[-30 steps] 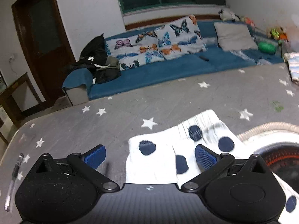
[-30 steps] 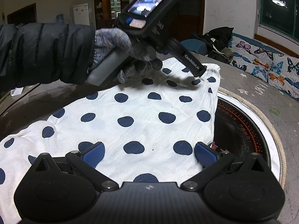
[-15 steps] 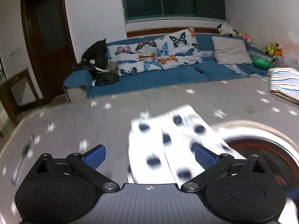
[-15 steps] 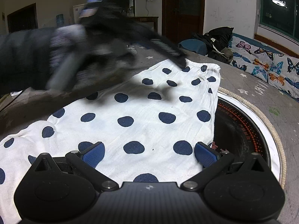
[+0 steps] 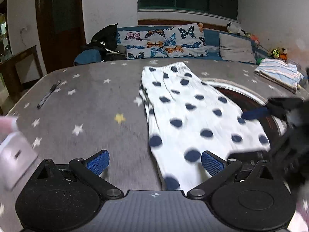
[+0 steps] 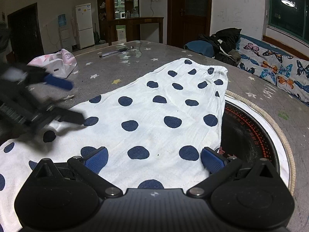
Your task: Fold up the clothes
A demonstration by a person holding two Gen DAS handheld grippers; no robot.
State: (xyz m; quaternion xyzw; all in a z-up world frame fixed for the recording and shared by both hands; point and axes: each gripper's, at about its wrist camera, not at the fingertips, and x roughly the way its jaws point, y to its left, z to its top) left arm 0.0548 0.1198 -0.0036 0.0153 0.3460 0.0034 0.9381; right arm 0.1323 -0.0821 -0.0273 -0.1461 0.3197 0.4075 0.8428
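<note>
Left claw (image 5: 154,161) open, empty, low over counter (image 5: 87,104) at near edge of dotted garment (image 5: 193,119). Right claw (image 6: 154,159) open too, hovering over same cloth, gripping nothing. Garment spread flat, partly over round burner (image 6: 249,135). Probably between folds or lining up a grasp; next calls for pinching an edge cleanly.
</note>
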